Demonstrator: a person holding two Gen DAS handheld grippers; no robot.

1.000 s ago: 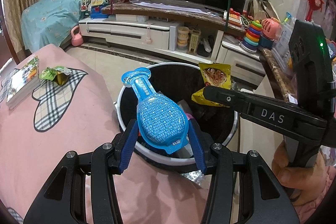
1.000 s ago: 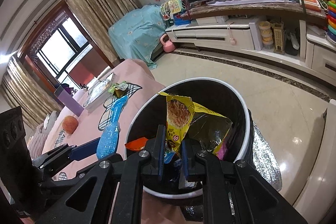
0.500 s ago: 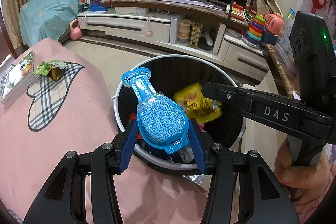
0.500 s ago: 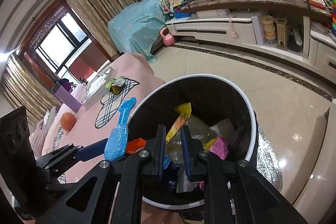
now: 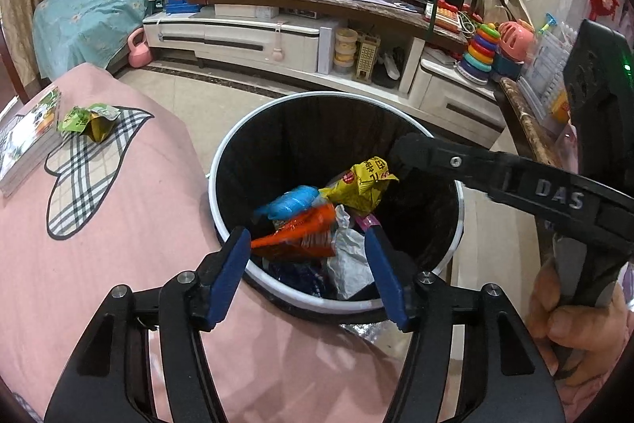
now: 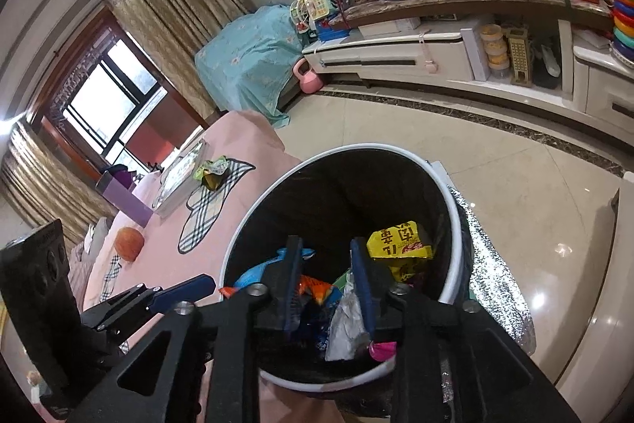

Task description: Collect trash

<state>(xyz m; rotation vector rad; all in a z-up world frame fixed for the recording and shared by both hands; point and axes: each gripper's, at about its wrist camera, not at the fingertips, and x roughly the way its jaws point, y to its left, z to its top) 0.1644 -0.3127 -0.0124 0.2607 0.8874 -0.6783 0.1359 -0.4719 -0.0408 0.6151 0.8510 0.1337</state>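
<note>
Trash bin (image 5: pixel 335 298) holds blue pouch (image 5: pixel 289 207), yellow wrapper (image 5: pixel 362 185).

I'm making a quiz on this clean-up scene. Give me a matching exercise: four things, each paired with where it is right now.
Things:
1. Blue plastic pouch
2. Crumpled green and yellow wrapper
3. Pink kettlebell
4. Stack of books

Places:
A. On the floor by the white TV cabinet
B. Inside the black round bin
C. On the plaid patch of the pink cloth
D. At the far left edge of the pink cloth

Pairs: 1-B, 2-C, 3-A, 4-D
</note>
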